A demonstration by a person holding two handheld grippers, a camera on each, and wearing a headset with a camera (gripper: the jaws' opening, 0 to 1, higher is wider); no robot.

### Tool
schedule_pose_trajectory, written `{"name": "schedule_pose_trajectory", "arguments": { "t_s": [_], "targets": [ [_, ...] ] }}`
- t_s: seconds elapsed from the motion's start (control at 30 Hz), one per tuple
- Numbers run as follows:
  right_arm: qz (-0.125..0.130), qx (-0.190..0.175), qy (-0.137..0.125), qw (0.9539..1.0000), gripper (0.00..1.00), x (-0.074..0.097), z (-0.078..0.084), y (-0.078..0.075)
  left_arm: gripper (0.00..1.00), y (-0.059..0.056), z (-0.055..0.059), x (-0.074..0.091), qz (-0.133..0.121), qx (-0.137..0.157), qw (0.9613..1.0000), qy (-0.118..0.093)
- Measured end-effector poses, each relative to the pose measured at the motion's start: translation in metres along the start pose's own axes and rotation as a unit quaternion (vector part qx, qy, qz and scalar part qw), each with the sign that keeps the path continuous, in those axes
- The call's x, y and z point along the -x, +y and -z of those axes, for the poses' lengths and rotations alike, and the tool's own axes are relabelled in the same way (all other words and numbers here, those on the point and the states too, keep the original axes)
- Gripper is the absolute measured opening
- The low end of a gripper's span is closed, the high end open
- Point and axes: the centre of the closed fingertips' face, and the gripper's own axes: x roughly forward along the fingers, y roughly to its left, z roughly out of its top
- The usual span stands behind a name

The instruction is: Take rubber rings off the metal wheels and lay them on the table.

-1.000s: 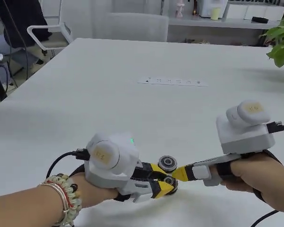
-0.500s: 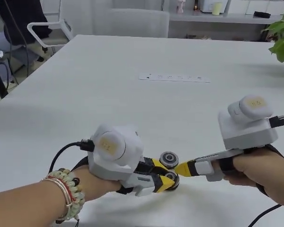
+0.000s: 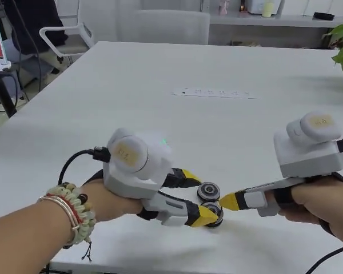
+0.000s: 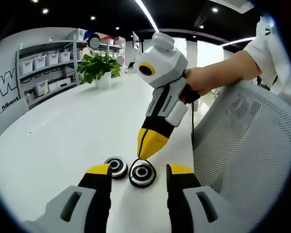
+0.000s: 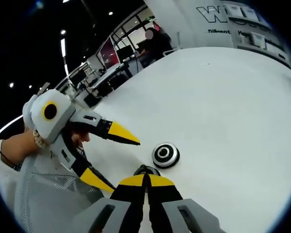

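Here one wheel [image 4: 142, 174] lies against the right gripper [image 4: 146, 155]

Your table [image 3: 131, 85] looks smooth, matt white. The wheels [image 4: 142, 173] are shiny metal, with dull black rubber rings [image 4: 131, 175] round them. Left gripper [image 3: 207, 196] and right gripper [image 5: 145, 180] both have matt white plastic shells, and the chair [image 4: 242, 145] back's grey mesh.

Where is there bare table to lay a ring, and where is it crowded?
Free: the broad table between the wheels and the strip, and the stretch left of the left gripper. Crowded: the near edge, where the left gripper's open jaws flank the wheels and the right gripper has its tip at the nearer one.
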Motion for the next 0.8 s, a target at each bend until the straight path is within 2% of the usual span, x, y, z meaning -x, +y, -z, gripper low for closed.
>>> {"name": "schedule_pose_trajectory", "arguments": {
  "t_s": [0.1,0.17,0.2,0.23,0.3,0.5,0.7,0.8],
  "targets": [
    [0.001,0.005,0.002,1.0000,0.00,0.000,0.000,0.001,0.52,-0.003,-0.006,0.007,0.010,0.010,0.9999,-0.002],
    [-0.003,0.006,0.001,1.0000,0.00,0.000,-0.001,0.002,0.59,-0.009,-0.005,0.013,0.022,0.050,0.9984,0.011],
    [-0.006,0.005,-0.001,1.0000,0.00,0.000,-0.002,0.003,0.65,-0.007,-0.005,0.017,0.018,0.063,0.9977,0.020],
    [-0.007,0.005,-0.002,1.0000,0.00,0.000,-0.002,0.003,0.72,-0.005,-0.007,0.018,0.016,0.051,0.9985,0.015],
    [-0.005,0.009,-0.002,0.9999,0.00,0.000,-0.003,0.004,0.79,-0.003,-0.010,0.026,0.007,0.031,0.9994,0.015],
    [0.003,0.025,-0.010,0.9996,0.00,0.005,-0.010,0.003,0.83,-0.003,-0.014,0.055,0.003,0.040,0.9991,0.011],
    [0.006,0.026,-0.026,0.9993,0.00,0.012,-0.017,0.002,0.87,-0.003,-0.005,0.085,-0.013,0.037,0.9989,0.025],
    [0.004,0.018,-0.035,0.9992,0.00,0.015,-0.021,0.001,0.88,0.001,0.001,0.099,-0.032,0.047,0.9981,0.024]
  ]
}}
